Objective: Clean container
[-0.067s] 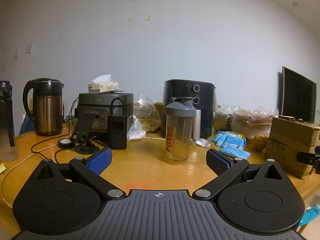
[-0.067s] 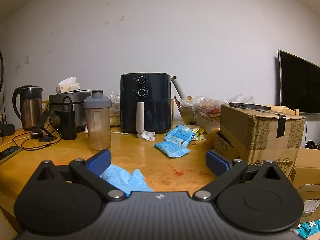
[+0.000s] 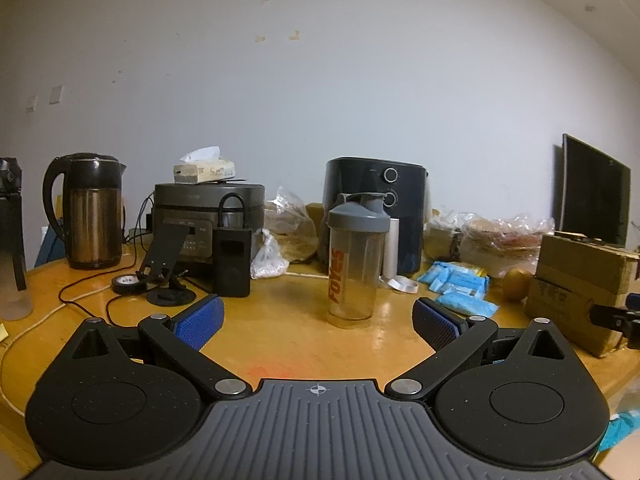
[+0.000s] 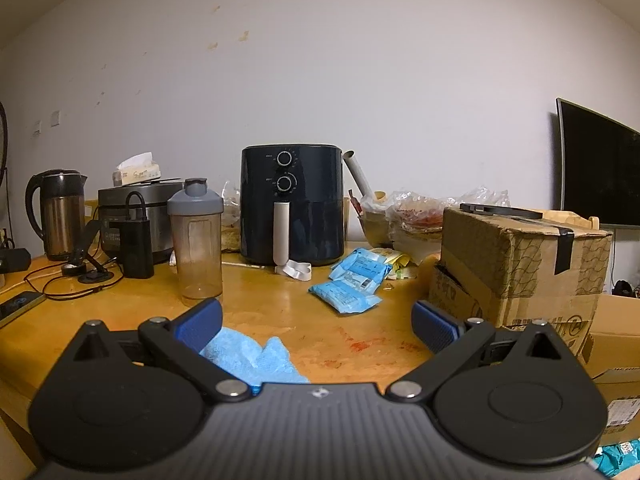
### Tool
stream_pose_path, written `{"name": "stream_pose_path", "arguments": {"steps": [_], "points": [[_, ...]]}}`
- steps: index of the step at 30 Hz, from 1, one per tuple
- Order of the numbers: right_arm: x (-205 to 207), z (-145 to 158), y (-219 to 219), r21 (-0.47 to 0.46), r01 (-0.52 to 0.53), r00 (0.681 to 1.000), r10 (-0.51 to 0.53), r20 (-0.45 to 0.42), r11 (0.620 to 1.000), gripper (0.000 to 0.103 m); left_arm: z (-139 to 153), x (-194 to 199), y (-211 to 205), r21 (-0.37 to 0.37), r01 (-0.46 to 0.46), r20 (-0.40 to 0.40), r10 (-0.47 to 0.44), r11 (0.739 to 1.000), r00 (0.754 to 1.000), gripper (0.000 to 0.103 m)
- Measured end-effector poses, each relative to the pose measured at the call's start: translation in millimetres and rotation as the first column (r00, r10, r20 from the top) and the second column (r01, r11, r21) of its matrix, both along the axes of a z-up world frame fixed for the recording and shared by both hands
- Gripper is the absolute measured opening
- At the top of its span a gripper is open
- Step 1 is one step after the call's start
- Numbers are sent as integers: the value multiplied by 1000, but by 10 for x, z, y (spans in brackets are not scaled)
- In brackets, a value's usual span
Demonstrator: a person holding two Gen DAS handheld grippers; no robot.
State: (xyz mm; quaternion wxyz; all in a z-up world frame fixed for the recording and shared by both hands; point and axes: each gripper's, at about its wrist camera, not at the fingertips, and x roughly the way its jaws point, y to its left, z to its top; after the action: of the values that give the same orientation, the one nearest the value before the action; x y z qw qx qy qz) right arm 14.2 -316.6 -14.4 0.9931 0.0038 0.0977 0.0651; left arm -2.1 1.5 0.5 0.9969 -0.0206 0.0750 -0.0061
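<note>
We see our left gripper (image 3: 318,316) with its blue-padded fingers (image 3: 200,320) spread wide apart and nothing between them. Just ahead, at about 12 o'clock, the shaker bottle (image 3: 354,260) stands upright on the wooden table (image 3: 280,328), with its grey lid on and orange letters down its side. It is beyond the fingertips, not touching them. Behind the bottle we see the dark air fryer (image 3: 384,208). At 10 o'clock stand a small black power bank (image 3: 232,264), a cooker (image 3: 208,216) with a tissue box (image 3: 204,168) on top, and further left a kettle (image 3: 90,212). At 2 o'clock lie blue packets (image 3: 460,288), and beside them a cardboard box (image 3: 576,280).

Our right gripper (image 4: 316,320) is also wide apart and holds nothing. A blue cloth (image 4: 252,356) lies on the table just under it, near its left finger (image 4: 200,322). From this view the bottle (image 4: 198,240) stands at 11 o'clock, a little past the left fingertip. The air fryer (image 4: 292,208) is at 12 o'clock, the blue packets (image 4: 348,284) are in front of it at 1 o'clock, and the cardboard box (image 4: 520,268) is at 2 o'clock. We notice reddish stains (image 4: 360,344) on the table between the fingers
</note>
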Motion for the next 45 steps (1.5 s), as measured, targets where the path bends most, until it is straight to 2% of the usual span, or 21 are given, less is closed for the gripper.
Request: {"name": "stream_pose_path", "arguments": {"steps": [7, 11, 17, 26, 32, 34, 40, 45], "points": [[-26, -27, 49, 8, 13, 1000, -13, -6, 1000, 103, -39, 14, -38, 16, -14, -28, 14, 1000, 999, 103], [-47, -37, 74, 11, 25, 1000, -25, -3, 1000, 103, -55, 64, -37, 60, -9, -48, 12, 998, 999, 103], [-89, -66, 129, 5, 36, 999, -36, 2, 999, 103, -58, 75, -10, 46, -24, -53, 26, 999, 998, 103], [-195, -84, 202, 17, 42, 999, -42, 10, 999, 103, -73, 162, -72, 93, -97, -121, 108, 991, 987, 103], [-262, -103, 264, 8, 43, 999, -43, 11, 999, 103, -71, 146, -94, 73, -87, -128, 96, 994, 987, 103], [-282, -109, 279, 13, 48, 999, -48, 9, 999, 103, -74, 145, -124, 71, -56, -135, 65, 996, 989, 103], [-281, -96, 304, 7, 63, 998, -63, 11, 998, 103, -62, 77, -154, 51, 6, -82, -2, 999, 997, 103], [-303, -82, 323, 11, 75, 997, -75, 11, 997, 103, -22, 92, -154, 42, -6, -65, 8, 999, 998, 103]]}}
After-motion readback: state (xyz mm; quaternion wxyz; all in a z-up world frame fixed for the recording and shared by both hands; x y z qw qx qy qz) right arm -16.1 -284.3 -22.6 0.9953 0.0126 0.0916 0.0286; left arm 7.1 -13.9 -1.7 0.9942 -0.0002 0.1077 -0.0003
